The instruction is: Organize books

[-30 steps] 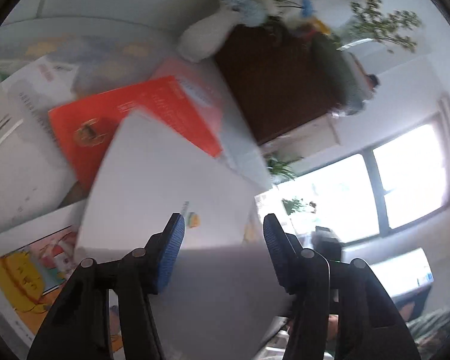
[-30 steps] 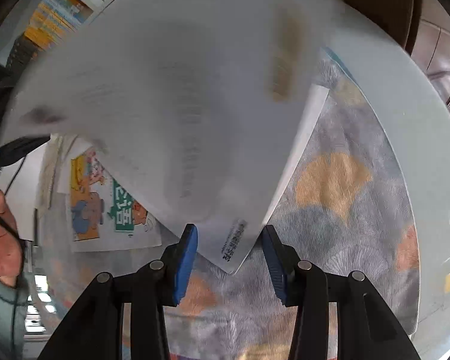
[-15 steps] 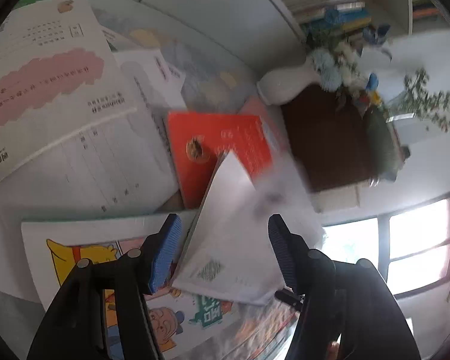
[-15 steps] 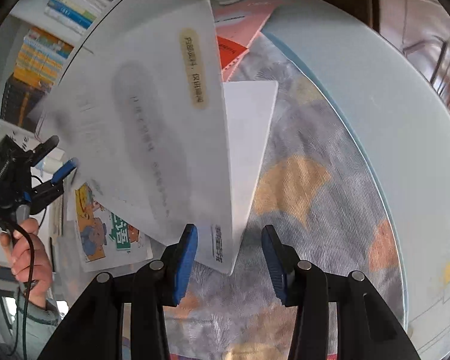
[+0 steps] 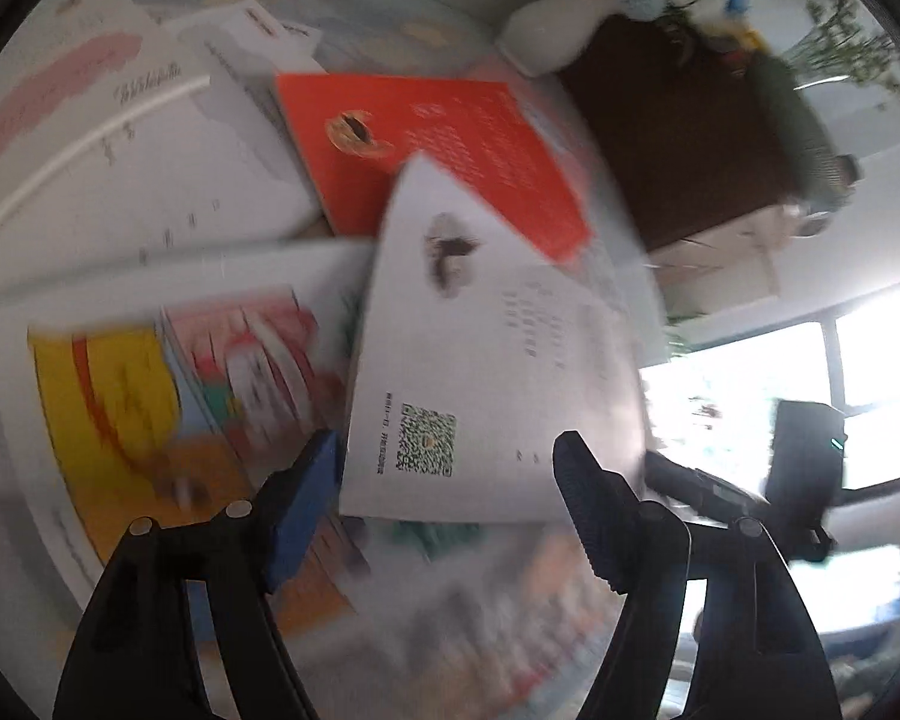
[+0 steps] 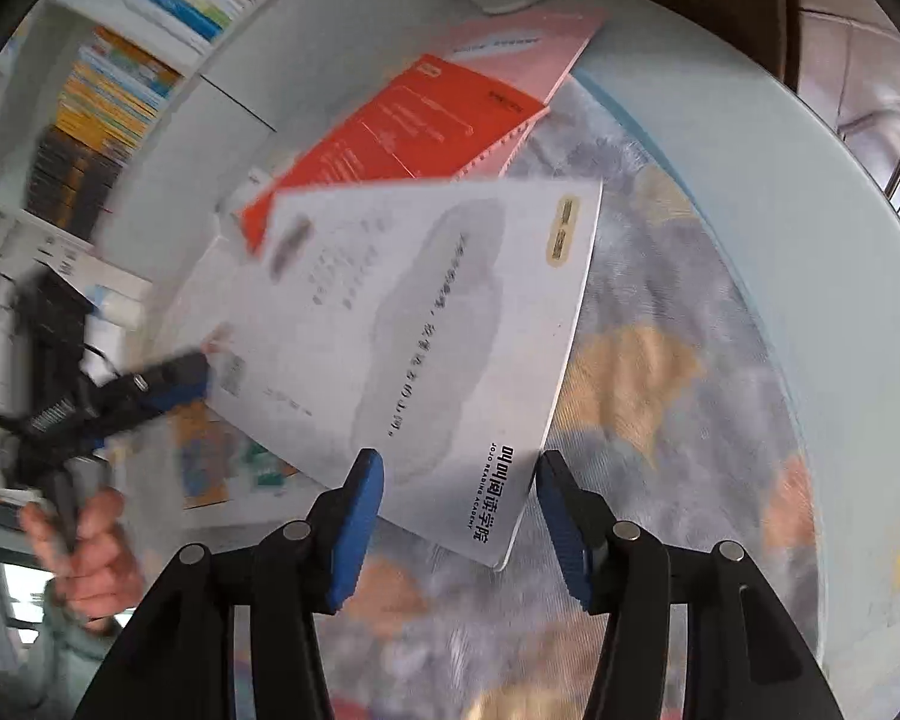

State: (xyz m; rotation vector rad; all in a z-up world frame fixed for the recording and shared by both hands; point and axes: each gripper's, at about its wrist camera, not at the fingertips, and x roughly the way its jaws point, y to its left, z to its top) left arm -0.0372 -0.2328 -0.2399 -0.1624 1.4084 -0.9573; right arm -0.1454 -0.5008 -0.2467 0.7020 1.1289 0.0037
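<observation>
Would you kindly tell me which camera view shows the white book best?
The right wrist view: the white book shows its whole cover, sharp spine lettering included. The left wrist view shows only its blurred back with a square code.

Surface: round table (image 6: 780,192), glass top over patterned cloth.
Resting on it: white vase (image 5: 546,36), pink book (image 6: 528,54), picture book (image 5: 150,408), overlapping.
</observation>
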